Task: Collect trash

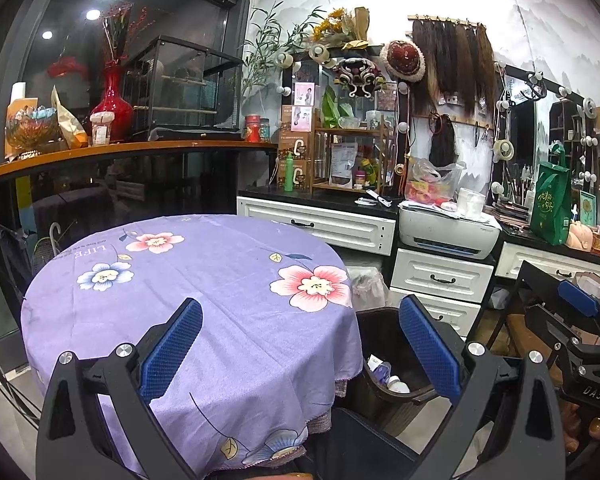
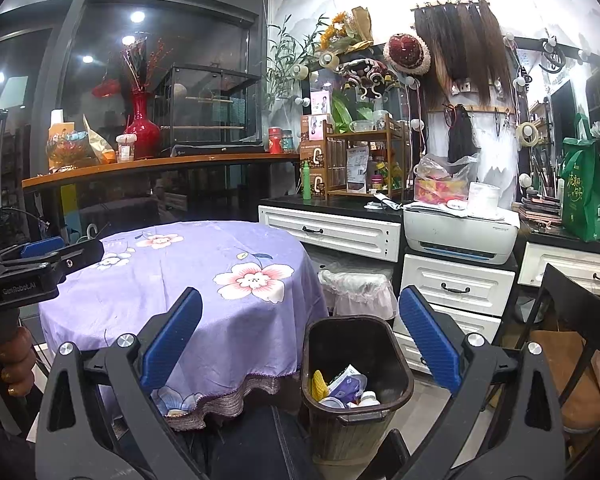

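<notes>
- The left gripper (image 1: 300, 350) hung above the near edge of the round counter (image 1: 204, 280), its jaws spread wide and holding nothing. The right gripper (image 2: 300, 344) was just as wide and just as empty, held over the gap between the counter and the dark waste bin (image 2: 396, 364).
- The two tools sat close side by side; each showed in the other's view. A quick swing by either could have knocked them together.
- The bin stood on the floor just beside the counter, its near rim under the hanging purple floral cloth (image 1: 240, 360). The collected trash (image 2: 344, 390) lay inside: a yellow scrap, a purple wrapper and white pieces. A low reach might have snagged the cloth hem or tipped the bin, spilling it all.
- The cloth looked bare, so the job seemed nearly or fully done; a small piece lost in the floral print could have been missed.
- Further back, a second bin with a pale liner (image 2: 356, 288) stood by the white drawers (image 2: 456, 280), and a dark chair (image 2: 572, 320) stood to the right; a wide sweep could have struck either.
</notes>
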The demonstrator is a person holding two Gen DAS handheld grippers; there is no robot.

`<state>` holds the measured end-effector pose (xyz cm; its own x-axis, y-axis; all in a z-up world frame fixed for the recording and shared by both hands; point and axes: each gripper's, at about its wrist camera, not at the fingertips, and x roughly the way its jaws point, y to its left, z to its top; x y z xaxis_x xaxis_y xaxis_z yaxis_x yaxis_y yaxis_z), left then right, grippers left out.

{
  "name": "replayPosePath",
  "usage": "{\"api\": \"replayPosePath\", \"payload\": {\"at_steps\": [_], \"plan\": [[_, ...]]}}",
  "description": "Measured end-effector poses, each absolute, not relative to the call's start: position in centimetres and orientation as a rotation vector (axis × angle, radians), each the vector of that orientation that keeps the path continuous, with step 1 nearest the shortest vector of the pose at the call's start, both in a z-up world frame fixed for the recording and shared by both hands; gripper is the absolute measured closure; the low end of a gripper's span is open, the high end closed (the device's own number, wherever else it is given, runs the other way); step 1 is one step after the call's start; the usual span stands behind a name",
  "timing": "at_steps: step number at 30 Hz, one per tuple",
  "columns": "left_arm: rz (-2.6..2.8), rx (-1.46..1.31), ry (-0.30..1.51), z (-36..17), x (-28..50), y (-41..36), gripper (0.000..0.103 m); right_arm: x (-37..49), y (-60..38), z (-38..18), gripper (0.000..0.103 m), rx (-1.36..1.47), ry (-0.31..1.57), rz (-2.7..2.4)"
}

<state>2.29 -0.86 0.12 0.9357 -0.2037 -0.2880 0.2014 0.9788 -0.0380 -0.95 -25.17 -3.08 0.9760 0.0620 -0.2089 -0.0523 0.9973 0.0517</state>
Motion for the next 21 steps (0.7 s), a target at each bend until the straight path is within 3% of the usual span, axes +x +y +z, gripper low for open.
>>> {"api": "replayPosePath", "payload": {"at_steps": [21], "plan": [[-0.221, -0.003, 0.299, -0.23, 2.62, -0.21, 0.005, -0.93, -24.95, -3.19, 0.006, 0.045, 0.216, 0.059]]}}
